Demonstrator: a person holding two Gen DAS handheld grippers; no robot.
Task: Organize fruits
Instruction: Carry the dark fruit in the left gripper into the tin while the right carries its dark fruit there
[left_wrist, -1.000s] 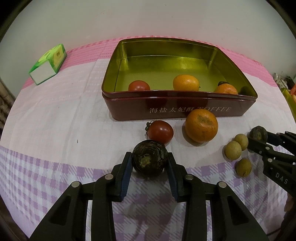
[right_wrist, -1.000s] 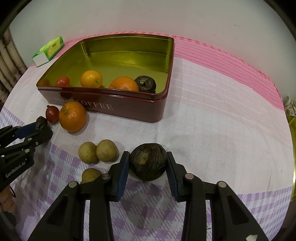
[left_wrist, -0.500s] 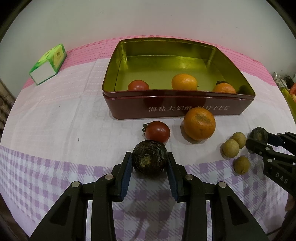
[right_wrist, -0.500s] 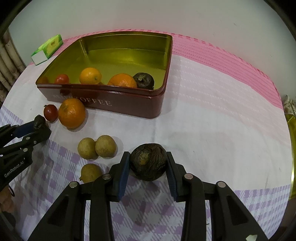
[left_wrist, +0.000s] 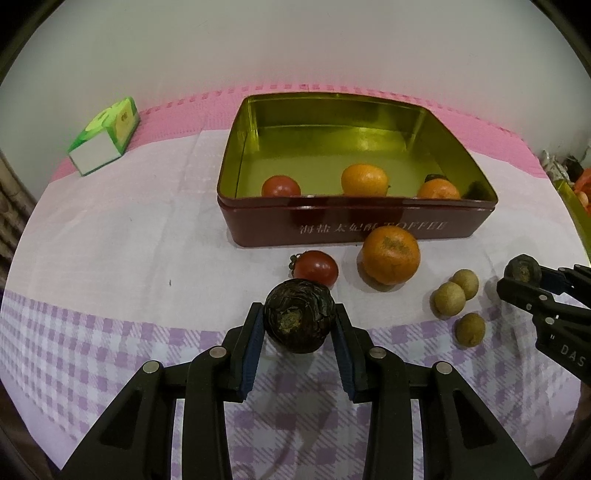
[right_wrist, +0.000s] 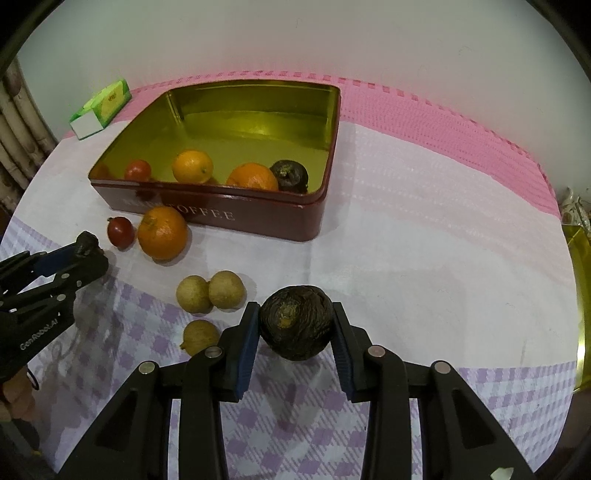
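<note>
My left gripper (left_wrist: 299, 321) is shut on a dark wrinkled fruit (left_wrist: 298, 315), held just above the checked cloth. Ahead of it lie a tomato (left_wrist: 316, 267) and an orange (left_wrist: 390, 254), against the front wall of the red toffee tin (left_wrist: 354, 221). My right gripper (right_wrist: 295, 326) is shut on a second dark fruit (right_wrist: 295, 323), beside three longans (right_wrist: 208, 293). Inside the tin (right_wrist: 258, 218) lie a tomato (right_wrist: 137, 170), two oranges (right_wrist: 192, 166) and another dark fruit (right_wrist: 290, 175). Each gripper shows at the edge of the other's view.
A green and white carton (left_wrist: 105, 142) lies at the back left on the pink strip. The white wall stands close behind the table. A gold-edged object (right_wrist: 580, 295) sits at the far right. Bare cloth stretches right of the tin.
Both grippers have drawn slightly up and back from the tin, each still holding its dark fruit. The fruits on the cloth have not moved.
</note>
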